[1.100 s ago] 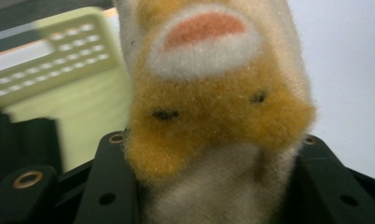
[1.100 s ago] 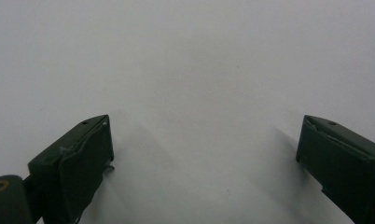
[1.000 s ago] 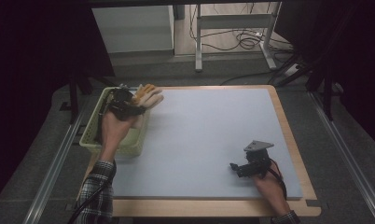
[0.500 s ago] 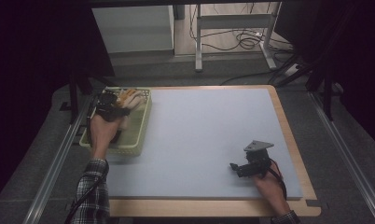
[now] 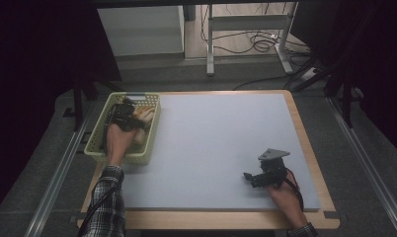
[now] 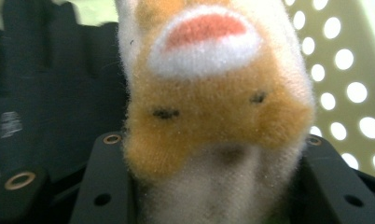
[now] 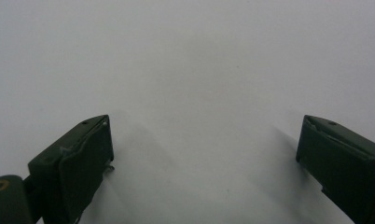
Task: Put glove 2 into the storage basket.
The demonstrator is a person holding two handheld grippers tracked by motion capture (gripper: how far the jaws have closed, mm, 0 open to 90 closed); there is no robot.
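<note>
Now, pale blue mat (image 5: 221,143) lying bare mid-table. Green basket (image 5: 99,148) sitting at far left edge, taking in plush toy (image 6: 213,107). Left gripper (image 5: 130,116) reaching inside basket, jaws clamping toy, probably for drop-off. Right gripper (image 5: 252,178) resting near right, jaws gaping wide, holding nothing, waiting.

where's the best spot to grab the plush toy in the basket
Around its soft white body just below the orange face, coming from above, since the basket walls block the sides. The left gripper is shut on the plush toy that way, one jaw on each side.
</note>
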